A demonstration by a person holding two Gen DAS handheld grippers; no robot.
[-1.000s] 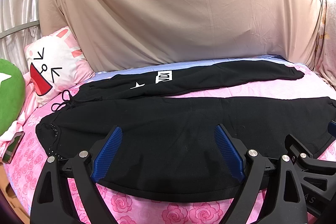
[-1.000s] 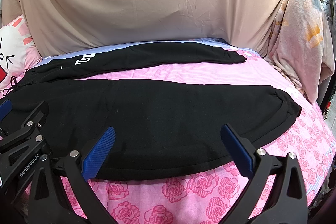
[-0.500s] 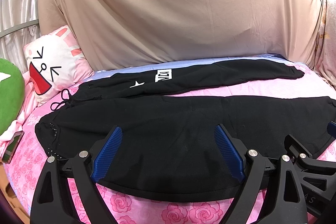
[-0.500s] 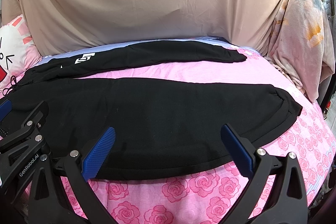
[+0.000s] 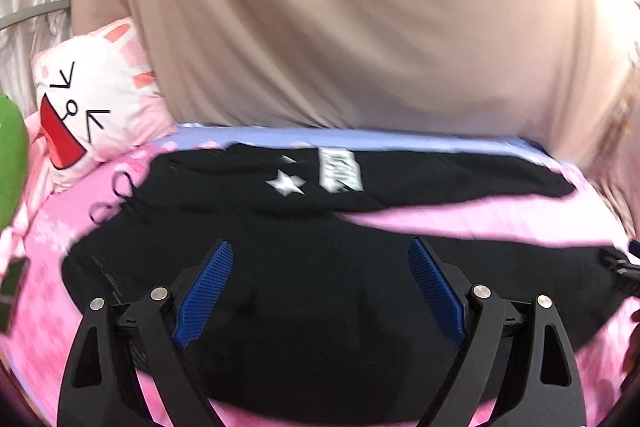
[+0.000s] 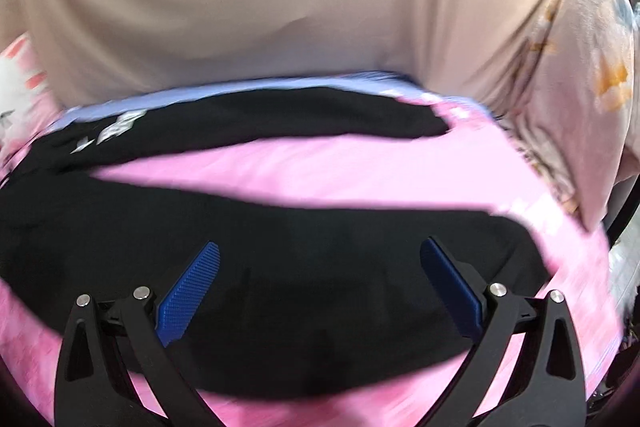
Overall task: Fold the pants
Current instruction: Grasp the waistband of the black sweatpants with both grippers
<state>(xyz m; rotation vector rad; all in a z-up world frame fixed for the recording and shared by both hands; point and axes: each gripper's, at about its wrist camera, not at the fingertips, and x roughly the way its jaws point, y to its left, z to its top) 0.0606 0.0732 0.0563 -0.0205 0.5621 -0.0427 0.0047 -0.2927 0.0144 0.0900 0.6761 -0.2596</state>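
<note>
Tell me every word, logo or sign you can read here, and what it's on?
No text is readable.
White block print on the black pants: too blurred to read.
White star beside it: a sign, not lettering.
Drawn cartoon face on the pink-and-white pillow: no words.

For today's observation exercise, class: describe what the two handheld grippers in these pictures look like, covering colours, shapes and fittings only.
Both match. The left gripper has two black plastic arms with triangular cut-outs, round silver bolts at the joints, and flat blue ribbed pads on its fingers. The right gripper has the same black arms, silver bolts and blue textured pads. No cables or sleeves show, and motion blur hides any markings.
</note>
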